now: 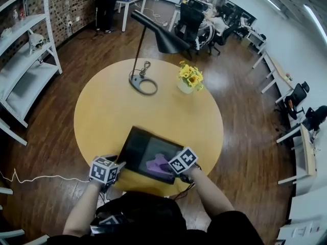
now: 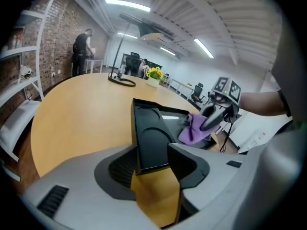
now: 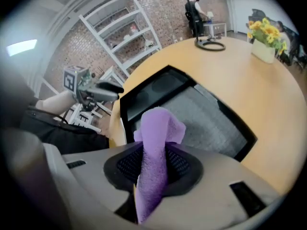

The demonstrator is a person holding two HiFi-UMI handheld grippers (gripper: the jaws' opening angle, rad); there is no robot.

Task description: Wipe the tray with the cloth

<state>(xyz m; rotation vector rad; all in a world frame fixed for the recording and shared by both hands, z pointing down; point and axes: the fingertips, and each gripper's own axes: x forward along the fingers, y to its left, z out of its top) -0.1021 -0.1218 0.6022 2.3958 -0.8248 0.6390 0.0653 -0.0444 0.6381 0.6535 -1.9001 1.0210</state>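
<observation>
A black tray (image 1: 139, 148) lies at the near edge of the round wooden table (image 1: 112, 111). My right gripper (image 1: 166, 165) is shut on a purple cloth (image 1: 156, 163), which rests on the tray's grey inner floor (image 3: 201, 119). In the right gripper view the cloth (image 3: 156, 147) stands up between the jaws. My left gripper (image 1: 120, 165) is at the tray's near left corner. Its jaws stand apart, and the tray's corner (image 2: 148, 138) lies between them without being pinched. The left gripper view also shows the cloth (image 2: 194, 129) and the right gripper (image 2: 214, 119) farther along the tray.
A black lamp (image 1: 158, 34) with a ring base (image 1: 143, 83) and a vase of yellow flowers (image 1: 190, 77) stand at the table's far side. White shelves (image 1: 25, 65) line the left wall. Office chairs and desks fill the back right, and a person stands far off.
</observation>
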